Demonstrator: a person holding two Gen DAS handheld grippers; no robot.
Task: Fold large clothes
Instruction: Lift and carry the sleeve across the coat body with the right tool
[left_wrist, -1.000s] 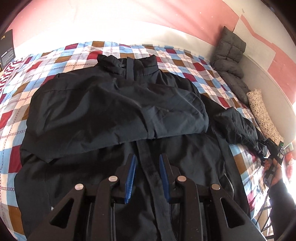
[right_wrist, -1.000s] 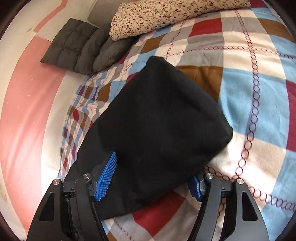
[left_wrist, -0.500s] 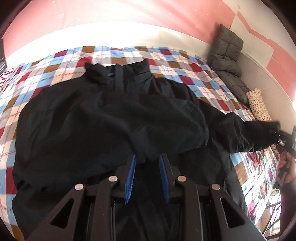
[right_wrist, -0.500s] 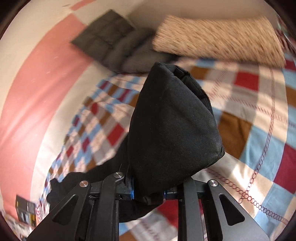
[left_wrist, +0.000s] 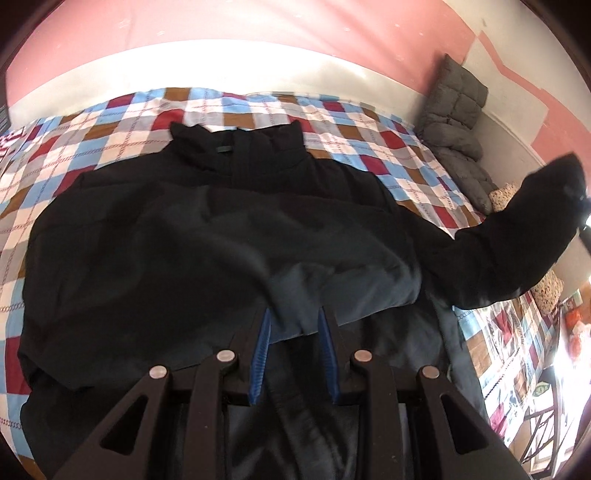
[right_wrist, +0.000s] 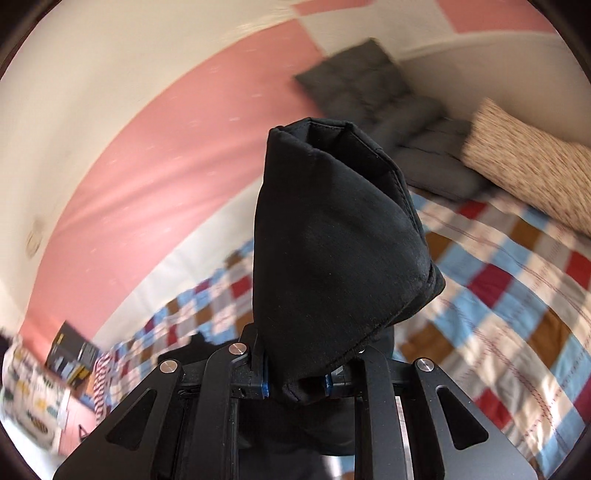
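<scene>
A large black jacket (left_wrist: 207, 243) lies spread on the checked bedspread (left_wrist: 332, 122), collar at the far side, one sleeve folded across its chest. My left gripper (left_wrist: 293, 334) hovers just over the jacket's lower front, jaws a little apart with nothing between them. My right gripper (right_wrist: 295, 384) is shut on the cuff of the jacket's other sleeve (right_wrist: 332, 258), which stands up in front of the camera. In the left wrist view that sleeve (left_wrist: 517, 236) stretches up and to the right, lifted off the bed.
Grey quilted cushions (left_wrist: 458, 110) and a speckled pillow (right_wrist: 528, 170) lie at the head of the bed against the pink and white wall. Boxes and printed items (right_wrist: 70, 354) sit beyond the bed's far end. Clutter stands off the bed's right edge (left_wrist: 554, 369).
My right gripper closed on the sleeve cuff and lifted it off the bed, swinging it up and toward the jacket body. My left gripper moved slightly forward over the jacket.
</scene>
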